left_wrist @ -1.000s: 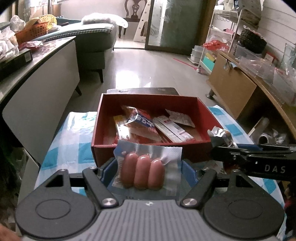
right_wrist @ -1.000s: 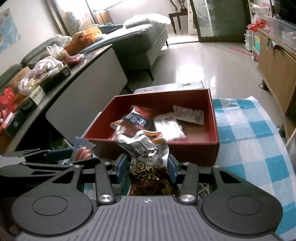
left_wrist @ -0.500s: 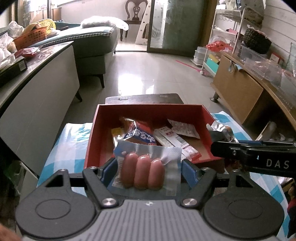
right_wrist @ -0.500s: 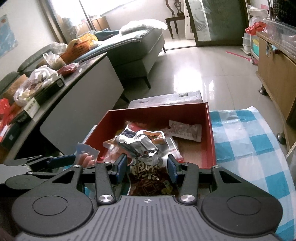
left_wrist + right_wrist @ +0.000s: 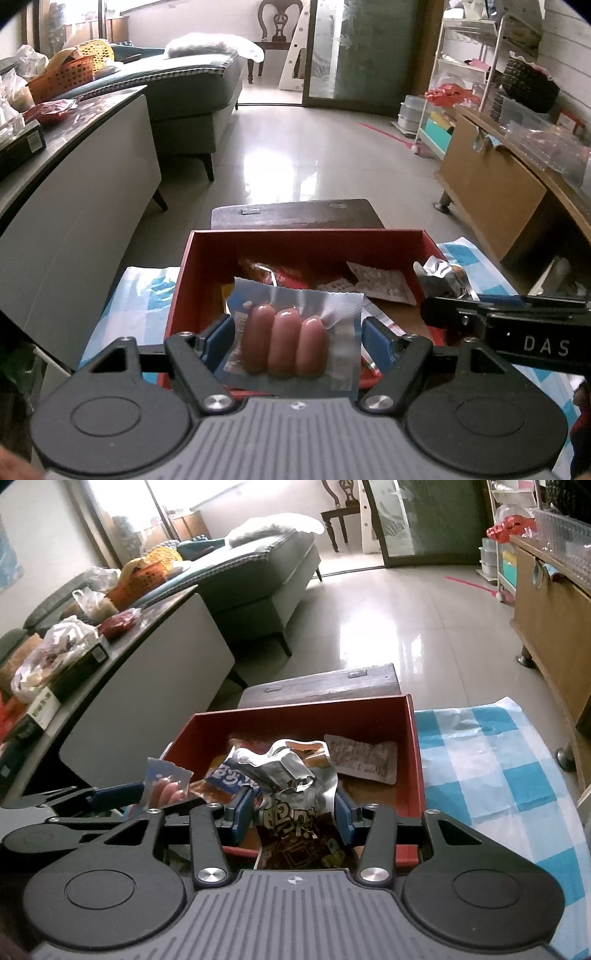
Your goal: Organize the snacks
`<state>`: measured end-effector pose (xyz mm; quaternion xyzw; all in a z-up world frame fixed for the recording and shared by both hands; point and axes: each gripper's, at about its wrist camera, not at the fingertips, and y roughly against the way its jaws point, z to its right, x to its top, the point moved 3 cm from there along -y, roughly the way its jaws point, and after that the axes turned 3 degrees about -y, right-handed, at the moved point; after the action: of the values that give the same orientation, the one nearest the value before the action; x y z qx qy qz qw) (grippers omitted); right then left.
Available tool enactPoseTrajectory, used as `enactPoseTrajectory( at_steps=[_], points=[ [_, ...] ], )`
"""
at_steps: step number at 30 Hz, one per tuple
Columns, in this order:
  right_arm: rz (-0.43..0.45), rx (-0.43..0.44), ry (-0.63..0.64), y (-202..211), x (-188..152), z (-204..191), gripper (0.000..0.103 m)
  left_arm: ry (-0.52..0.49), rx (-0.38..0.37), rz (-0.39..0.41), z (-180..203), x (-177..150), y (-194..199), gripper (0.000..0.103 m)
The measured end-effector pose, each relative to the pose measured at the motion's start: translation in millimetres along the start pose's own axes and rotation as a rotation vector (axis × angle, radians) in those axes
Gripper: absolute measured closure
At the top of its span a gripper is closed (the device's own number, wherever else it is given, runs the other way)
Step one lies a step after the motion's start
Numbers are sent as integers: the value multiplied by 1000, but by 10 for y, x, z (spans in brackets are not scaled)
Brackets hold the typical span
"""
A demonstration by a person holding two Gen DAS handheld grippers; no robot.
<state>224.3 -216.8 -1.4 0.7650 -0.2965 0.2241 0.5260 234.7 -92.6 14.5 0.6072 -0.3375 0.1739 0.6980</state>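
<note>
While both packets hang over the near edge of the red box [image 5: 192, 266], each claw grips its load by the sides so the flat face stays up and clear of the rim. The left gripper [image 5: 297, 339] pinches the sausage pack [image 5: 291, 332] across its clear wrapper; the right gripper [image 5: 293, 808] is pressed onto the crumpled foil snack bag [image 5: 291, 786]. Beyond them, other snack packets [image 5: 362, 762] already lie on the box floor, which seems to be the collecting place. The box sits on a blue checked cloth [image 5: 498, 768].

"DAS" stands in white on the right tongs [image 5: 443, 314].
</note>
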Motion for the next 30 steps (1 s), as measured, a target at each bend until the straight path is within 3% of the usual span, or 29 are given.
enactPoseTrajectory(
  at_steps=[15, 30],
  points=[
    [-18, -3, 23, -365, 220, 65, 49, 2, 75, -17, -46, 121, -424, 33],
    [-76, -31, 20, -812, 110, 191, 48, -48, 170, -21, -40, 116, -756, 31]
  ],
)
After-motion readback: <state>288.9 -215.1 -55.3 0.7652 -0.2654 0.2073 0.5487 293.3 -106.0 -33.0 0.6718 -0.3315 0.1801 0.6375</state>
